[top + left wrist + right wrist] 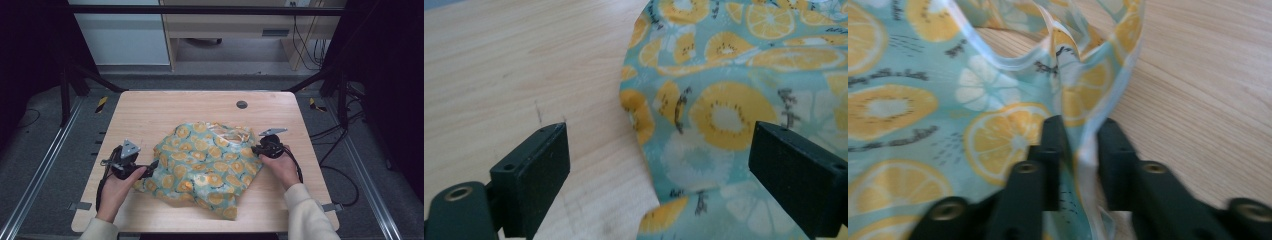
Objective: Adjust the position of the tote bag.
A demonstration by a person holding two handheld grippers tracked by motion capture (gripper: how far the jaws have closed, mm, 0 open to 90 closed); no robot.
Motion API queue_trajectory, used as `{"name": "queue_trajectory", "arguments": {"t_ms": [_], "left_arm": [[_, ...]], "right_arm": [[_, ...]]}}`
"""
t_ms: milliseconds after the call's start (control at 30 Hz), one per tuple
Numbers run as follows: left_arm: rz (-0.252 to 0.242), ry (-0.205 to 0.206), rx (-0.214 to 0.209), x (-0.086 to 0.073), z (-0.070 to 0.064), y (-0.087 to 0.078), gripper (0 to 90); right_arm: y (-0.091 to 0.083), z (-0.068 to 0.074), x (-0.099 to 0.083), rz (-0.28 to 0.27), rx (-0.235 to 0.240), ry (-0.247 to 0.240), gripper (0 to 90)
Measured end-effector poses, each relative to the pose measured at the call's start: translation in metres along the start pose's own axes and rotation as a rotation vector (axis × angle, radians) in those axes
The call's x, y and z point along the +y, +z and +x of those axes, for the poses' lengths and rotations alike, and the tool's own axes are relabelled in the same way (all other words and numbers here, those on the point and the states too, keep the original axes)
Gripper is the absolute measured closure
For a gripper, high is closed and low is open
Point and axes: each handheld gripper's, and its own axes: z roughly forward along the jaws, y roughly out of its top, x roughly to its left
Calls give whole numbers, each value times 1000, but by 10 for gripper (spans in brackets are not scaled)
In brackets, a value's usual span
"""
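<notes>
A teal cloth (205,165) printed with yellow citrus slices lies crumpled in the middle of the wooden table (150,115). My left gripper (153,165) is at the cloth's left edge. In the left gripper view it (664,175) is open wide, and the cloth's (724,100) edge lies between the jaws, untouched. My right gripper (256,148) is at the cloth's right side. The right gripper view shows it (1082,150) shut on a raised fold of the cloth's (923,100) hemmed edge.
A round dark grommet (242,104) sits in the tabletop behind the cloth. Bare wood surrounds the cloth on all sides. Metal frame rails and cables run along the floor beside the table.
</notes>
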Motion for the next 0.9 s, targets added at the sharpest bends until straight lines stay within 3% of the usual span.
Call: {"name": "queue_trajectory", "arguments": {"t_ms": [67,100,167,300,433,533,633,900], "left_arm": [[20,38,-18,19,3,12,112],[20,38,-18,19,3,12,115],[33,35,-43,33,6,21,117],[39,28,-44,55,13,44,142],[76,10,-59,66,20,69,152],[119,5,-65,65,23,91,159],[145,17,-73,62,22,99,153],[186,2,-83,44,16,112,128]], "right_arm": [[-4,4,1,-10,26,-17,888],[-4,4,1,-10,26,-17,888],[-8,9,3,-30,48,-35,893],[-15,18,8,-51,60,-74,895],[-19,22,13,-66,75,-93,896],[-20,24,14,-66,79,-95,895],[-19,23,14,-70,81,-95,895],[-19,21,14,-67,81,-85,894]]}}
